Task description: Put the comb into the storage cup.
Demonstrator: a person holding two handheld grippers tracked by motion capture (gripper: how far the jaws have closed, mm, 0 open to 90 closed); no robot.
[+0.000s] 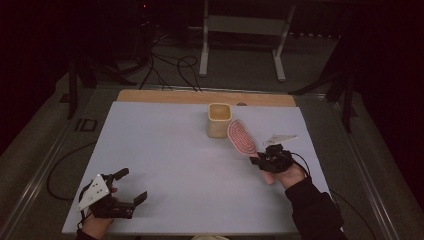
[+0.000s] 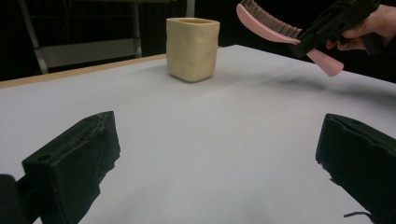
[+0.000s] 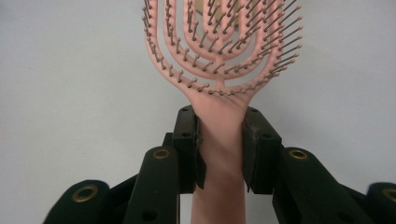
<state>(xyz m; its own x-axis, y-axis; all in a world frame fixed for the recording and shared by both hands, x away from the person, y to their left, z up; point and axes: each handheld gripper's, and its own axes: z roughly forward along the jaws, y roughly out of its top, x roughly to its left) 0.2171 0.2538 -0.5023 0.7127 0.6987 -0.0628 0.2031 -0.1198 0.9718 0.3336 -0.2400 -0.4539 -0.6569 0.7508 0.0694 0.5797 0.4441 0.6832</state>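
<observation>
The right tool clamps the pink hairbrush by its handle, above the surface's right side, just beside the cream cup. Likely next: tip it handle-down over the cup. The left tool rests wide open near the front-left corner.

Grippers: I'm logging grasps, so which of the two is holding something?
The right gripper: its fingers clamp the pink hairbrush by its handle. The left gripper is open and empty.
</observation>
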